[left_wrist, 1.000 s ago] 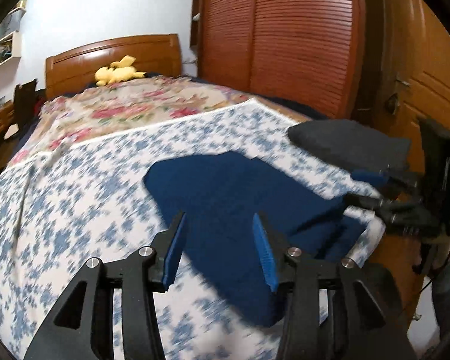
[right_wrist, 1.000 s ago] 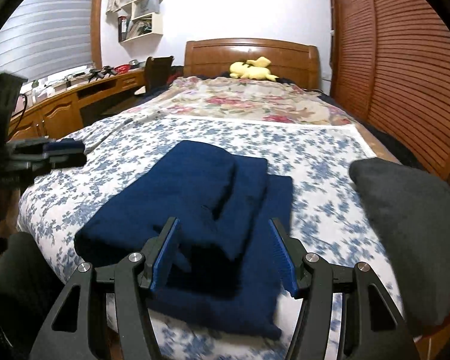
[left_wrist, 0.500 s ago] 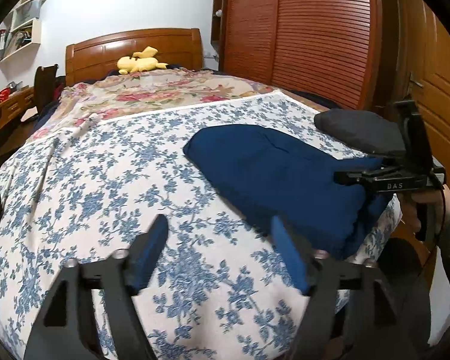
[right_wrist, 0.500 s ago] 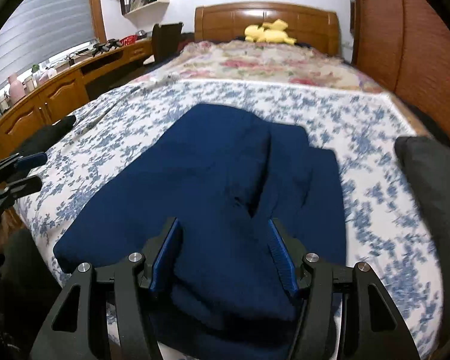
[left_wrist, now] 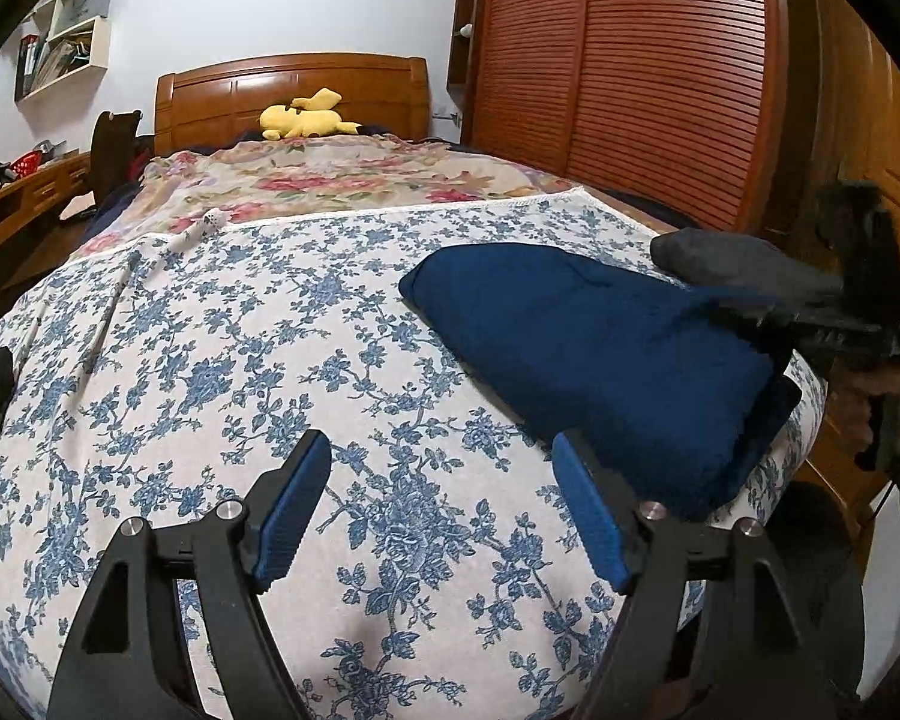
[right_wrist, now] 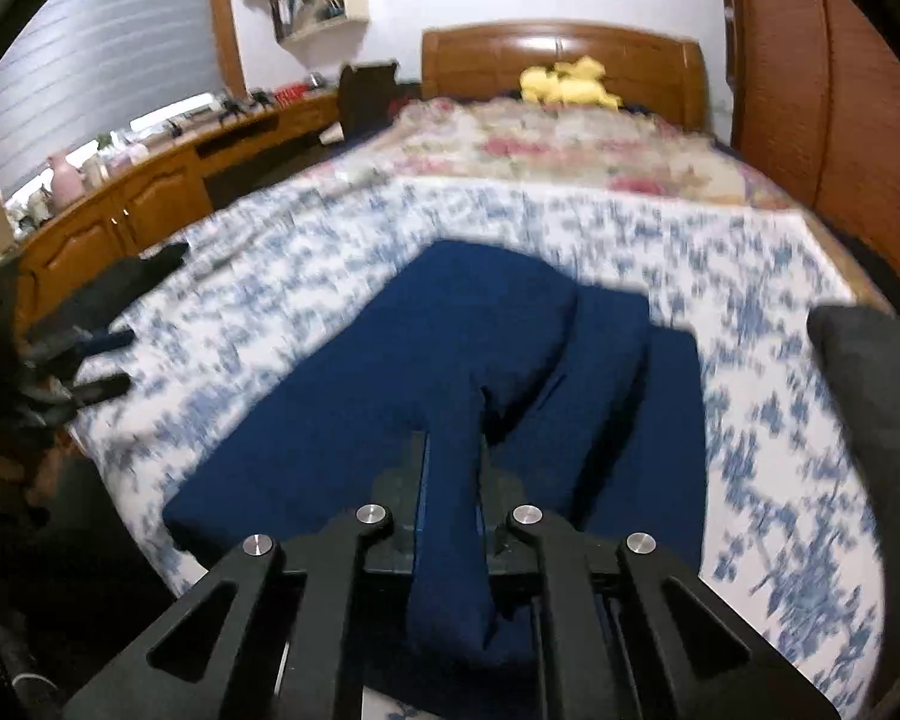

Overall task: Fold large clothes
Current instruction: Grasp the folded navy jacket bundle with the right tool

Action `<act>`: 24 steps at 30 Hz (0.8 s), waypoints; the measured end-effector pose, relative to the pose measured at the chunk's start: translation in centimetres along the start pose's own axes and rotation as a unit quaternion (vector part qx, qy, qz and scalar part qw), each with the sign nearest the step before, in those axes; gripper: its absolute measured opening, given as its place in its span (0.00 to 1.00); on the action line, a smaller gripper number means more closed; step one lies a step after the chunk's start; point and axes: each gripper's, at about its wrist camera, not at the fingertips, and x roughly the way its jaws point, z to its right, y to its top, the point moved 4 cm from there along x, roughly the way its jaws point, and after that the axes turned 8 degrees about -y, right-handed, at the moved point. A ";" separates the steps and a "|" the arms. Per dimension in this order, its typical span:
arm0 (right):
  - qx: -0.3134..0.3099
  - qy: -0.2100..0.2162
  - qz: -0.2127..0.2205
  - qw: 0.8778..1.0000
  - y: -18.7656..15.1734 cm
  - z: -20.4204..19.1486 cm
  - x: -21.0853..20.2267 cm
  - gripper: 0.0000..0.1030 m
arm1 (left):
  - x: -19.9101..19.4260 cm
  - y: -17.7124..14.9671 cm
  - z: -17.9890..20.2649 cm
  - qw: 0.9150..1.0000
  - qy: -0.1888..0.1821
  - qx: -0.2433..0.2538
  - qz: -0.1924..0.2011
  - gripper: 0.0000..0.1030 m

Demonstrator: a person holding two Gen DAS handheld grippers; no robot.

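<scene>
On the blue-and-white floral bedspread (left_wrist: 222,372), seen from the left wrist camera, the folded navy-blue knit garment (left_wrist: 600,348) lies toward the right edge of the bed, its near end thick with stacked layers. The left gripper (left_wrist: 444,510) hangs above bare bedspread just left of the garment, its two blue-padded fingers (left_wrist: 291,504) spread wide with nothing between them. The right-hand finger stands just beside the garment's near corner; whether it touches cannot be told. At the far right, the black right gripper (left_wrist: 750,312) reaches in over the garment's near end, blurred. A dark grey cushion (left_wrist: 726,258) sits just behind the garment, by the slatted wooden wardrobe doors (left_wrist: 630,60). Farther up the bed lies a pink floral blanket (left_wrist: 342,174), and a yellow plush toy (left_wrist: 306,117) rests against the wooden headboard (left_wrist: 288,84).

From the right wrist camera, the right gripper (right_wrist: 450,480) is pressed together on a raised fold of the navy garment (right_wrist: 402,372), which is pinched between the fingers and hangs down toward the camera. The rest of the garment spreads flat on the bedspread (right_wrist: 768,420), with a second folded layer to the right. The grey cushion (right_wrist: 876,384) lies at the right edge. The left gripper (right_wrist: 99,363) shows at the far left, blurred, fingers parted. A wooden desk (right_wrist: 138,198) runs along the left wall.
</scene>
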 end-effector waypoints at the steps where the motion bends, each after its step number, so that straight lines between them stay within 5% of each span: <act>1: -0.004 -0.002 0.013 1.000 0.4 -0.1 -0.9 0.09 | 0.0 0.1 0.1 1.000 -0.001 0.000 0.002 0.75; 10: -0.028 -0.101 0.048 0.993 0.0 3.2 -6.1 0.08 | -0.1 1.0 2.2 1.000 -0.004 0.014 0.007 0.75; 16: 0.006 -0.121 -0.039 0.992 -4.7 6.6 -3.1 0.11 | -0.1 1.3 3.2 1.000 -0.012 0.022 0.013 0.75; 21: 0.000 -0.170 -0.039 0.985 -4.9 6.2 -3.5 0.46 | -0.1 1.4 3.5 1.000 -0.018 0.019 0.017 0.75; 24: -0.003 -0.180 -0.005 0.984 -3.6 4.5 -5.2 0.50 | -0.2 1.5 3.9 0.999 -0.017 0.024 0.020 0.75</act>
